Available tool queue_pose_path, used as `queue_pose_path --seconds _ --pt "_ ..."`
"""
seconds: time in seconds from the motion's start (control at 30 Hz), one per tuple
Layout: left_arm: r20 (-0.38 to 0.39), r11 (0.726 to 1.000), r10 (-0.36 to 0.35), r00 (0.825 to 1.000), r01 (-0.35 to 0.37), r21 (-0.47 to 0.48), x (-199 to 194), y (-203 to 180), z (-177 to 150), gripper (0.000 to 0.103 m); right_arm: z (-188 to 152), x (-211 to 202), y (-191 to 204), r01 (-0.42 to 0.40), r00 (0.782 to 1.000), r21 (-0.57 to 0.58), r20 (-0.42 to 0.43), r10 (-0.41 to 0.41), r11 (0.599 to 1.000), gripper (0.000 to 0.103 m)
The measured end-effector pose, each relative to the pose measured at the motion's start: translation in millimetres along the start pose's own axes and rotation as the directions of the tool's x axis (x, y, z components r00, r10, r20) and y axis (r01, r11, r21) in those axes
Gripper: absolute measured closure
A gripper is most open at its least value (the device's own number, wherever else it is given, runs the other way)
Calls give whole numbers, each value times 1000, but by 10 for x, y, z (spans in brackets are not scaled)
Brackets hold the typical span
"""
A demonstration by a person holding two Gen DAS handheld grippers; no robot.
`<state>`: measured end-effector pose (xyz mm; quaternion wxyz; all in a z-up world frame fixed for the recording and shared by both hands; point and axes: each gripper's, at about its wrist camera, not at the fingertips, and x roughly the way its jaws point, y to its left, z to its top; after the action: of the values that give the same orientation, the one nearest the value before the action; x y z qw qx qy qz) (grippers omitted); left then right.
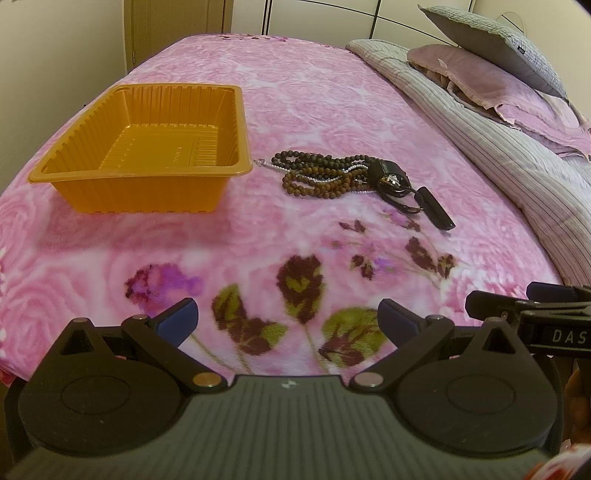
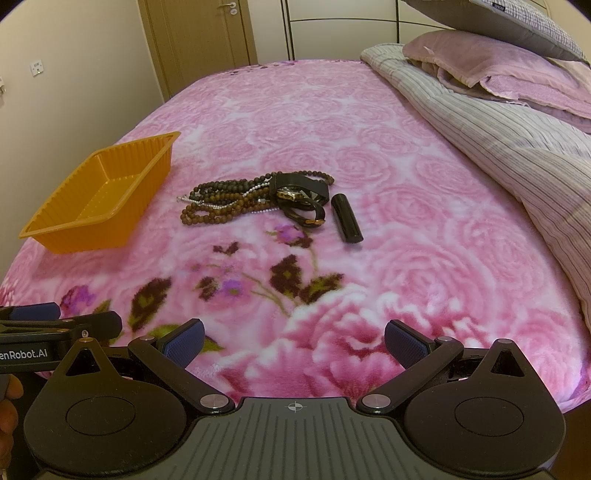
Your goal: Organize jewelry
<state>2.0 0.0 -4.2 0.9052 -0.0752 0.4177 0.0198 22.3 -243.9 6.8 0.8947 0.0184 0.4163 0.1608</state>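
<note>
A pile of jewelry lies on the pink floral blanket: brown and dark bead necklaces (image 1: pixel 321 175) (image 2: pixel 225 201), a thin silver chain (image 1: pixel 275 167), a black-strapped watch (image 1: pixel 389 179) (image 2: pixel 295 194) and a black tube (image 1: pixel 436 212) (image 2: pixel 346 218). An empty orange plastic tray (image 1: pixel 55 173) (image 2: pixel 48 236) stands to the left of the pile. My left gripper (image 1: pixel 286 319) is open and empty, low over the blanket's near edge. My right gripper (image 2: pixel 293 341) is open and empty too, well short of the pile.
A striped grey quilt (image 1: pixel 517 177) (image 2: pixel 509 140) and purple and grey pillows (image 1: pixel 491 70) (image 2: pixel 498 62) lie along the right side. A door (image 2: pixel 207 33) and walls stand behind the bed. The other gripper shows at the right edge of the left wrist view (image 1: pixel 535 310) and the left edge of the right wrist view (image 2: pixel 55 325).
</note>
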Motion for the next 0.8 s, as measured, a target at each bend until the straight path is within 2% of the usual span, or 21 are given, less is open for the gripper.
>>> queue_pose_path --seconds 0.8 --pt "2 1000 -2 1000 2 5 -46 -114 24 0 19 4 7 -1 1000 1 2 1 1000 0"
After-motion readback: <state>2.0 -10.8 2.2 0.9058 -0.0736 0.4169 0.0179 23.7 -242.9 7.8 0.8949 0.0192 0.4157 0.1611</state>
